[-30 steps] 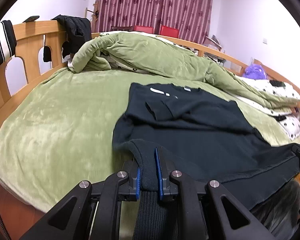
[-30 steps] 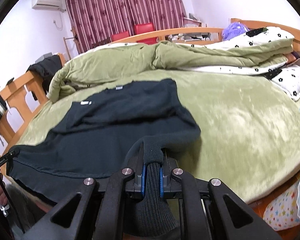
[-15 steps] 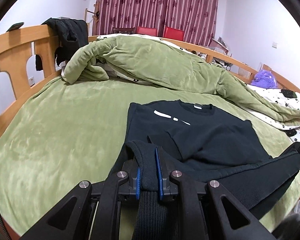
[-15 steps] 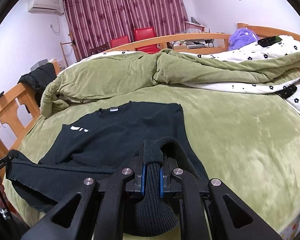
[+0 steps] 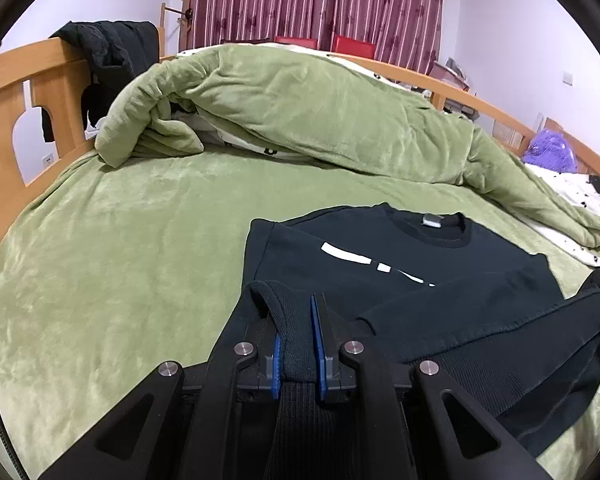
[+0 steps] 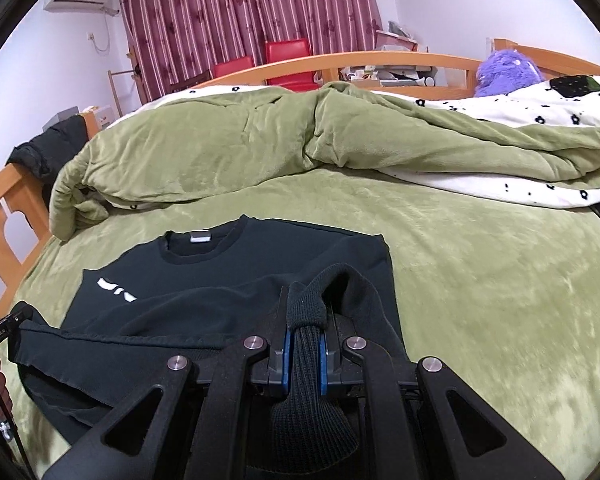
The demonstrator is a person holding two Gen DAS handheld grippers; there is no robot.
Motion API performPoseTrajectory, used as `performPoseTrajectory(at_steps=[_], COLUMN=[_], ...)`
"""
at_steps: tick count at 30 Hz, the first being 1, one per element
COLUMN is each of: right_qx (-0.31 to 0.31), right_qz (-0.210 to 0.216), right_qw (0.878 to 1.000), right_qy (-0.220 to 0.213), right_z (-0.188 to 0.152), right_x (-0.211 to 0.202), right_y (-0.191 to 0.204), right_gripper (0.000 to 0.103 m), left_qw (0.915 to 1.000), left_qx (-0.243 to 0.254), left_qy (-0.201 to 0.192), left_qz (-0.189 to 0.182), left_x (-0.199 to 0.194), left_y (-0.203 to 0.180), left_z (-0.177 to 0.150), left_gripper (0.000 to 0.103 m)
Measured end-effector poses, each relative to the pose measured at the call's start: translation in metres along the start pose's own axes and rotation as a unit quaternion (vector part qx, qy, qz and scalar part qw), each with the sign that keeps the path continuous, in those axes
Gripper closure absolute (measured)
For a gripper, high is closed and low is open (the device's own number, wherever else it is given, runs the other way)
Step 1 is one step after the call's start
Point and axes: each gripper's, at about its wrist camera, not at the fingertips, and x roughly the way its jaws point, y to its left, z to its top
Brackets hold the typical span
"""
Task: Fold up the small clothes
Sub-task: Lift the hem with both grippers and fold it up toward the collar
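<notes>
Each gripper, left gripper point(image 5: 296, 344) and right gripper point(image 6: 304, 350), clamps the ribbed hem of the black sweatshirt point(image 6: 236, 276) lying on the green bed point(image 6: 480, 280). Mid-fold: next, the hem probably needs laying near the collar point(image 6: 198, 246).

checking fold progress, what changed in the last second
Both grippers, the left gripper and right gripper, carried the black sweatshirt hem up toward its collar, folding it over the chest. Neither let go. The green blanket and quilt stayed put.
</notes>
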Motion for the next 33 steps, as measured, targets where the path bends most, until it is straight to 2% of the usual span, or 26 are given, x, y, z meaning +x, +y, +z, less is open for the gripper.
performPoseTrajectory(at_steps=[7, 12, 19, 22, 27, 28, 30, 33], right_qx=[-0.004, 0.003, -0.011, -0.014, -0.031, -0.034, -0.029, -0.014], right_qz=[-0.002, -0.009, -0.041, -0.047, -0.059, -0.060, -0.049, -0.030], right_qw=[1.000, 1.000, 0.997, 0.997, 0.997, 0.997, 0.998, 0.999], right_qy=[0.009, 0.021, 0.061, 0.061, 0.046, 0.040, 0.029, 0.015], right_z=[-0.004, -0.004, -0.018, -0.019, -0.015, -0.012, -0.004, 0.004], right_x=[0.047, 0.073, 0.097, 0.093, 0.066, 0.060, 0.045, 0.025], right_y=[-0.005, -0.007, -0.006, -0.006, -0.003, -0.002, -0.001, -0.003], right_gripper=[0.094, 0.093, 0.089, 0.080, 0.057, 0.055, 0.050, 0.049], left_qw=[0.9995, 0.9993, 0.9989, 0.9988, 0.9982, 0.9983, 0.9984, 0.9985], left_qx=[0.026, 0.025, 0.016, 0.013, 0.023, 0.019, 0.011, 0.000], left_qy=[0.008, 0.022, 0.042, 0.046, 0.054, 0.055, 0.056, 0.053], left_qz=[0.012, 0.015, 0.014, 0.011, 0.011, 0.007, 0.000, -0.011], left_x=[0.030, 0.045, 0.054, 0.054, 0.049, 0.047, 0.042, 0.032], left_y=[-0.005, -0.005, -0.003, -0.001, -0.004, -0.003, 0.000, 0.004], left_z=[-0.003, -0.006, -0.010, -0.011, -0.009, -0.009, -0.007, -0.007], left_gripper=[0.090, 0.090, 0.085, 0.084, 0.081, 0.081, 0.075, 0.062])
